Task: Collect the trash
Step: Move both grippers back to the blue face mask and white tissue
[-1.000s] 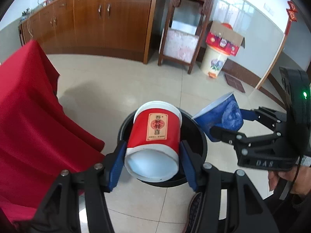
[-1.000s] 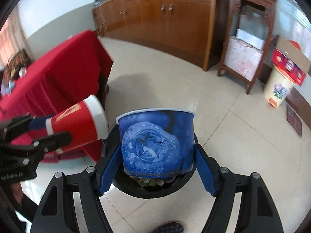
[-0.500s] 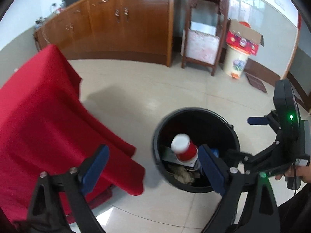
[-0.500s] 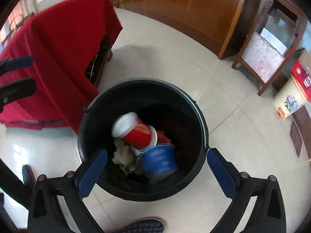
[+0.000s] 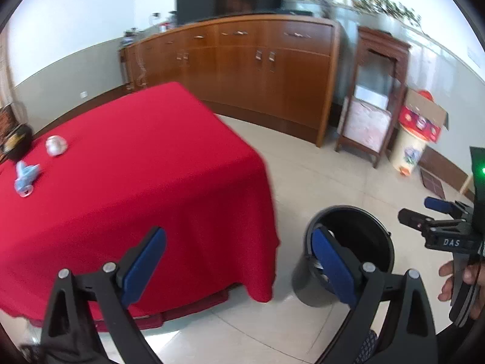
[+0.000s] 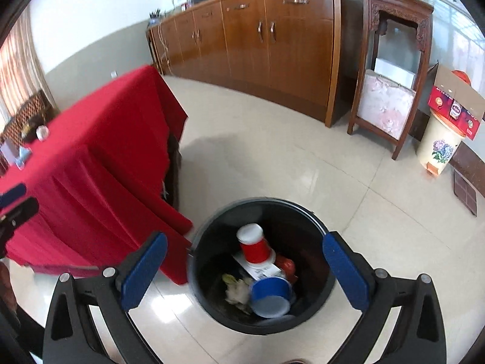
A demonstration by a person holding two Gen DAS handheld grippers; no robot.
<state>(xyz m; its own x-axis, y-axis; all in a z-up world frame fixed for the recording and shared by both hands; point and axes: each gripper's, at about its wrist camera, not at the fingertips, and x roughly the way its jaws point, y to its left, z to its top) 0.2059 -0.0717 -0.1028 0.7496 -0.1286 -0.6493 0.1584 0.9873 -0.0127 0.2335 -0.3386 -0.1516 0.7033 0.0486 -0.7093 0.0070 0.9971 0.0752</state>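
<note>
A black trash bin (image 6: 212,227) stands on the tiled floor beside a table under a red cloth (image 5: 145,170). In the bin lie a red cup (image 6: 254,244), a blue cup (image 6: 269,292) and other scraps. My right gripper (image 6: 242,273) is open and empty above the bin. My left gripper (image 5: 239,262) is open and empty, aimed at the table's near corner, with the bin (image 5: 376,236) to its right. On the table's far left lie a crumpled white ball (image 5: 56,145) and a light blue wad (image 5: 25,177).
A wooden sideboard (image 5: 242,60) runs along the back wall, with a carved wooden stand (image 5: 376,97) beside it. A cream bin with a red carton on top (image 5: 412,145) stands at the right. A dark box (image 5: 13,139) sits at the table's far left edge.
Both grippers opened and dropped the red and blue cups into the bin. The left gripper has since swung up and left toward the table. The right gripper has lifted a little.
</note>
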